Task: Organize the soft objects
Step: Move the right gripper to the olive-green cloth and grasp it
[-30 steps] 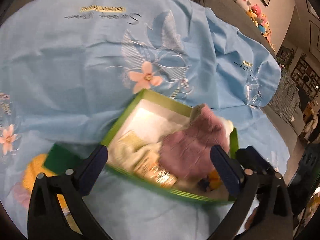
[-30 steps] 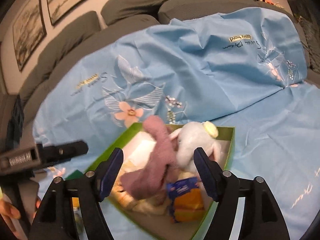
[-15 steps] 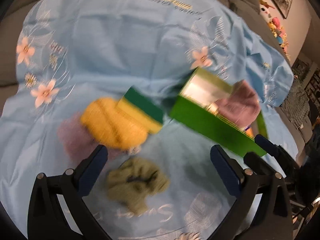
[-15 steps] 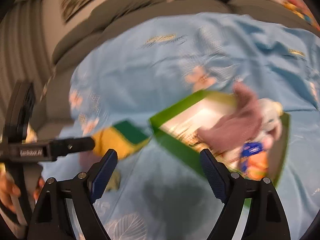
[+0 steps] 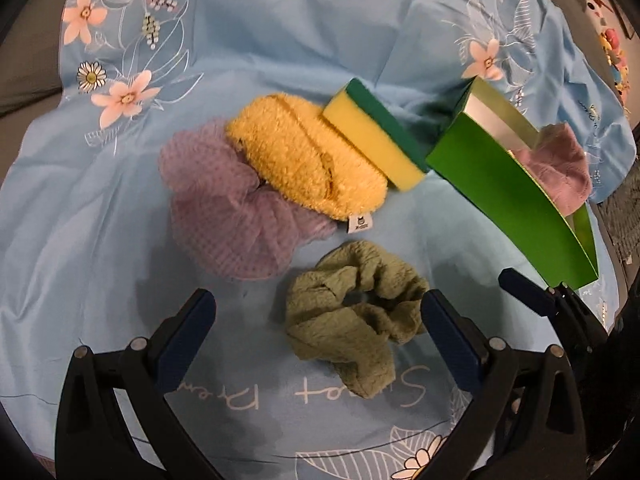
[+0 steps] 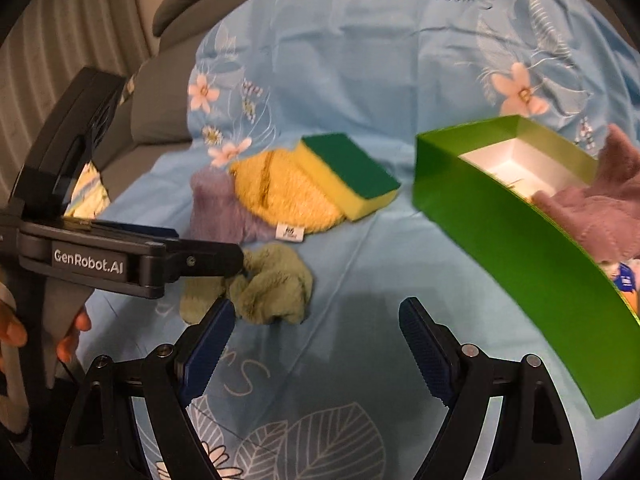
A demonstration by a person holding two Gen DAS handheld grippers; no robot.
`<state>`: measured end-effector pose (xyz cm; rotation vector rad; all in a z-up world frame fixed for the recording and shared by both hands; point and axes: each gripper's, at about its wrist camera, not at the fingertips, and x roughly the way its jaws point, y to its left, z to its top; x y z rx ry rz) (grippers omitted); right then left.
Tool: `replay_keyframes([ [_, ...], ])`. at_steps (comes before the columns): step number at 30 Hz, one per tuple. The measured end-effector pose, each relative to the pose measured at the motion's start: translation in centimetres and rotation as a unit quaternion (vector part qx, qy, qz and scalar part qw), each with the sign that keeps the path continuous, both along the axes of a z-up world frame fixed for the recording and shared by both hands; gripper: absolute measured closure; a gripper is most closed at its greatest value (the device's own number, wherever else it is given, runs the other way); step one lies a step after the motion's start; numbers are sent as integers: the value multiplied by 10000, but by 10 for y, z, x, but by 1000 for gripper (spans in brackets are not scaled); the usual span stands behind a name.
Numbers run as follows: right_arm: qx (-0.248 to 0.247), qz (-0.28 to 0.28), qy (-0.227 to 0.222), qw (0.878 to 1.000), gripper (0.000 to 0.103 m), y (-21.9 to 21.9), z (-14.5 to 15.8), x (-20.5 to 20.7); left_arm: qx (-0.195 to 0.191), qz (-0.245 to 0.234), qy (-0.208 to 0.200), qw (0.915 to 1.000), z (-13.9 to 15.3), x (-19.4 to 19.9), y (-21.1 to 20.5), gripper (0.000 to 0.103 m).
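Both claws gape wide, empty — left claw (image 5: pixel 316 312) seemingly brushing the green scrunchie (image 5: pixel 352 320).

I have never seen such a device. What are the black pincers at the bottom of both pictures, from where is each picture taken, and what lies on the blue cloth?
They are two hand-held grippers, each carrying a camera that looks along its fingers. One picture is from the left gripper, the other from the right gripper. Both are open and hold nothing. On the blue cloth lie a green scrunchie, a purple scrunchie, a yellow fuzzy pad and a sponge. A green box holds a pink cloth.
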<state>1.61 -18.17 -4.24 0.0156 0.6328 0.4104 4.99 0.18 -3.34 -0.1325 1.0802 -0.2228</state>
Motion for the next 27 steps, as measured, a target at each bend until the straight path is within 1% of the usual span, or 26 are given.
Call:
replay_keyframes([
  [5,-110,164,158,9997,18,10,-8,3,58,62,14,10000,-5,1,-2,1],
  [8,-103,270,268,9992,18,16,-12,6,102,0,24,9999,-8,1,-7,1],
  [12,-69,384,301,9988,18,23,-15,11,178,-71,-72,9998,-7,0,-12,3],
  [13,-38,410,326,9986,18,25,-16,13,180,-91,-90,9998,-8,0,-12,5],
  [14,-18,427,358,9984,18,26,-17,15,173,-108,-102,9997,-8,1,-12,10],
  [18,-8,419,481,9980,18,32,-24,21,219,-203,-109,9995,-11,0,-16,15],
  [19,-17,436,451,9980,18,32,-23,21,220,-223,-101,9995,-12,0,-17,24],
  [20,-3,450,454,9980,18,33,-23,22,192,-244,-92,9995,-12,0,-17,30],
  [24,12,383,447,9983,18,33,-22,24,65,-351,-47,9994,-14,-1,-20,36],
  [25,-16,358,409,9985,21,33,-22,24,47,-368,-45,9993,-14,-2,-21,40],
  [26,-31,380,405,9984,25,34,-22,25,11,-384,-38,9993,-14,-1,-21,49],
  [27,-55,390,403,9984,29,35,-22,26,-49,-409,-27,9991,-14,-2,-21,55],
])
